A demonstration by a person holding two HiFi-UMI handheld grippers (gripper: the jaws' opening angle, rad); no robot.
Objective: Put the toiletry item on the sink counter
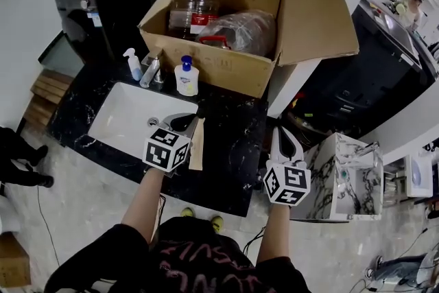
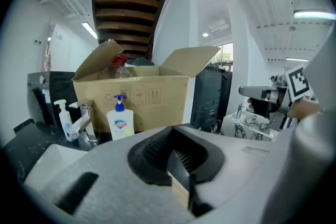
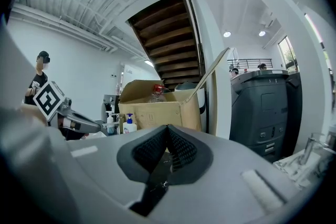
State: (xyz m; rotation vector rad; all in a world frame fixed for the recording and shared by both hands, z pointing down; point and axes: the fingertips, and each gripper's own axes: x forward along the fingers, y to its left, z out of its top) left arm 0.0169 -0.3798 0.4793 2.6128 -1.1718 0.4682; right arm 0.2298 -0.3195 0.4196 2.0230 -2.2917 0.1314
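My left gripper hovers over the black marble sink counter, just right of the white basin. It is shut on a thin, flat tan toiletry item, which hangs back toward me beside the jaws. In the left gripper view the item shows edge-on between the dark pads of the left gripper. My right gripper hangs over the counter's right edge, and the right gripper is shut with nothing between its jaws.
A blue-pump soap bottle, a faucet and a small pump bottle stand behind the basin. An open cardboard box with bottles inside fills the counter's back. A marble-patterned bin stands on the floor at right.
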